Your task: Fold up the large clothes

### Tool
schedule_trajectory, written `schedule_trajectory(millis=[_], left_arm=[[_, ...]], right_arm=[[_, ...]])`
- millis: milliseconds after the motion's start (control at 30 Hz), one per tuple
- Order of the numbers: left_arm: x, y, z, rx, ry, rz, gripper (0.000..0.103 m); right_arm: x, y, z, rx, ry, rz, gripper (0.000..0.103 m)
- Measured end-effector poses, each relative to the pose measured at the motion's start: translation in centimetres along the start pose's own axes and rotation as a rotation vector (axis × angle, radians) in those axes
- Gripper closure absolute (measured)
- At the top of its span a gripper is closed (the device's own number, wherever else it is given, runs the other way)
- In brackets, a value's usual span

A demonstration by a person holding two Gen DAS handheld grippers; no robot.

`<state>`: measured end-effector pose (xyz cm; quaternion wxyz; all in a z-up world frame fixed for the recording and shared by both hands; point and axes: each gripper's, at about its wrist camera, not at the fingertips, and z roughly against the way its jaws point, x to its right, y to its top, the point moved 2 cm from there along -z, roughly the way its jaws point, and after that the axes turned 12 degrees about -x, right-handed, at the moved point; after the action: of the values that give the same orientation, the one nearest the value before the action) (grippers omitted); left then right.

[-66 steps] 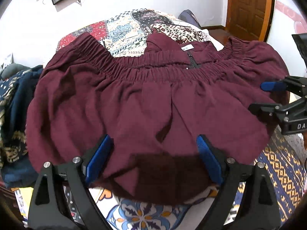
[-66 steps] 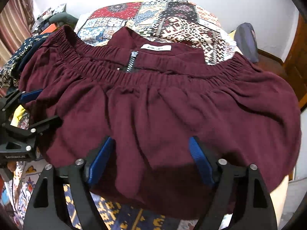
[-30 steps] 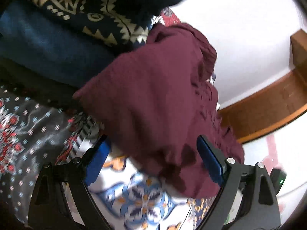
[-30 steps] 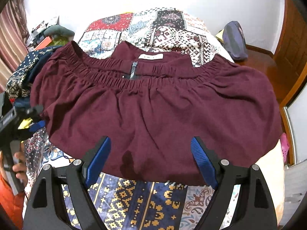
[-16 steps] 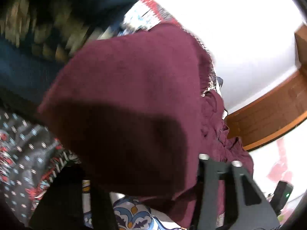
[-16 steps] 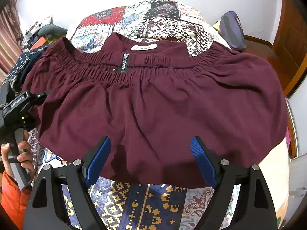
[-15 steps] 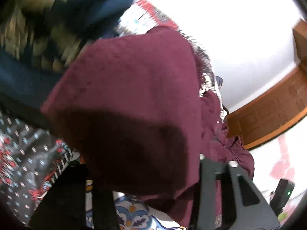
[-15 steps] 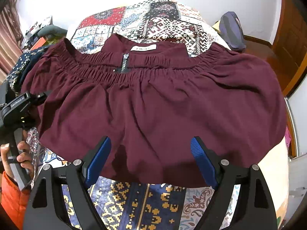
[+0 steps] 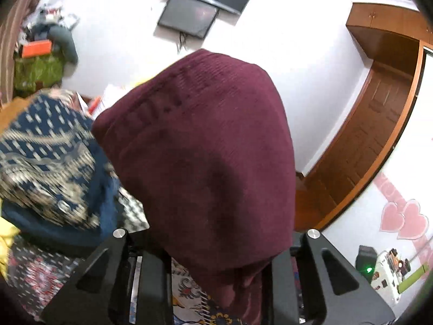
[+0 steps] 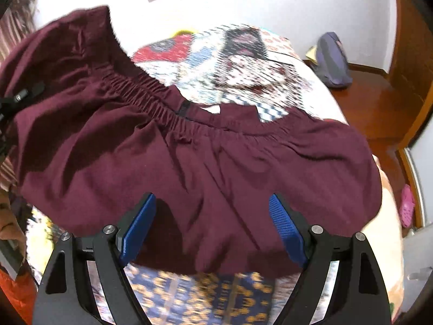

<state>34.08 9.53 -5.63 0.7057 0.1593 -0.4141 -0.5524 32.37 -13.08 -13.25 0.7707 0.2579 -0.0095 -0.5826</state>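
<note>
Left edge lifted, fold heads right

Since a second ago the left tool [image 9: 216, 265] has narrowed onto the left side of the maroon garment [image 10: 205, 168] and carried that side up off the bed [image 10: 270, 54]; the right tool [image 10: 211, 227] has risen only a little and kept its wide gap

Nearest in the left wrist view, the left tool's jaws are closing with maroon cloth bunched between them, and the cloth drapes up over its front, hiding the pads. Beside it on the left lies a navy patterned pile [image 9: 48, 162]. In the right wrist view the right tool is released, hovering over the near hem with nothing gripped. Beyond it the garment spreads across the bed, its long axis running left to right, elastic waistband [image 10: 151, 100] on the far side. The left end hangs raised; the right end lies flat, reaching the bed's right edge

My judgement: the coming fold turns on carrying the raised left end rightward over the flat half, and the left hand alone has a grip
</note>
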Motion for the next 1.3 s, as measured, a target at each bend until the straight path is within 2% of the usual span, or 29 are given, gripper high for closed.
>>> schedule_trajectory(millis=[133, 200, 333, 400, 467, 567, 733, 833, 1000, 1133, 1200, 1233, 1267, 1300], left_arm=[[-0.3, 1.0, 2.7, 0.061, 0.113, -0.045, 0.081], [-0.6, 0.3, 3.3, 0.065, 0.154, -0.057, 0.081], [-2.7, -1.4, 1.5, -0.001, 0.208, -0.04, 0.081], [-3.3, -2.1, -0.2, -0.035, 0.218, -0.03, 0.081], [-3.0, -3.0, -0.7, -0.041, 0.239, -0.055, 0.081], [-1.6, -2.9, -1.5, -0.039, 0.246, -0.097, 0.081], [3.0, -3.1, -4.1, -0.062, 0.2, -0.182, 0.081], [6.8, -4.4, -7.0, -0.109, 0.173, -0.273, 0.081], [11.4, -10.4, -12.8, -0.293, 0.175, -0.441, 0.081], [12.2, -15.6, -16.0, -0.447, 0.206, -0.563, 0.078], [12.2, -16.7, -15.9, -0.452, 0.232, -0.617, 0.075], [12.3, -17.1, -15.6, -0.453, 0.243, -0.649, 0.068], [12.3, -17.4, -15.2, -0.463, 0.234, -0.663, 0.056], [12.7, -17.7, -14.9, -0.48, 0.213, -0.665, 0.049]], right_arm=[[-4.0, 0.3, -2.0, -0.052, 0.094, 0.061, 0.02], [-6.6, -0.2, -4.0, -0.098, 0.14, 0.107, 0.021], [-9.8, -1.7, -9.1, -0.218, 0.182, 0.13, 0.021], [-9.8, -2.1, -11.0, -0.273, 0.175, 0.112, 0.02], [-9.5, -2.3, -11.1, -0.28, 0.191, 0.13, 0.02], [-7.6, -2.2, -9.1, -0.249, 0.2, 0.105, 0.021], [-1.6, -2.9, -4.1, -0.124, 0.076, 0.047, 0.02], [2.7, -3.8, -1.7, -0.067, -0.039, -0.029, 0.02], [7.4, -5.2, -0.1, -0.062, -0.092, -0.127, 0.02], [9.2, -6.8, 0.4, -0.07, -0.086, -0.173, 0.02], [9.7, -7.3, 0.6, -0.072, -0.087, -0.179, 0.02], [9.9, -7.4, 0.9, -0.071, -0.088, -0.179, 0.02], [10.0, -7.5, 1.1, -0.068, -0.089, -0.177, 0.02], [10.1, -7.8, 1.3, -0.066, -0.09, -0.175, 0.02]])
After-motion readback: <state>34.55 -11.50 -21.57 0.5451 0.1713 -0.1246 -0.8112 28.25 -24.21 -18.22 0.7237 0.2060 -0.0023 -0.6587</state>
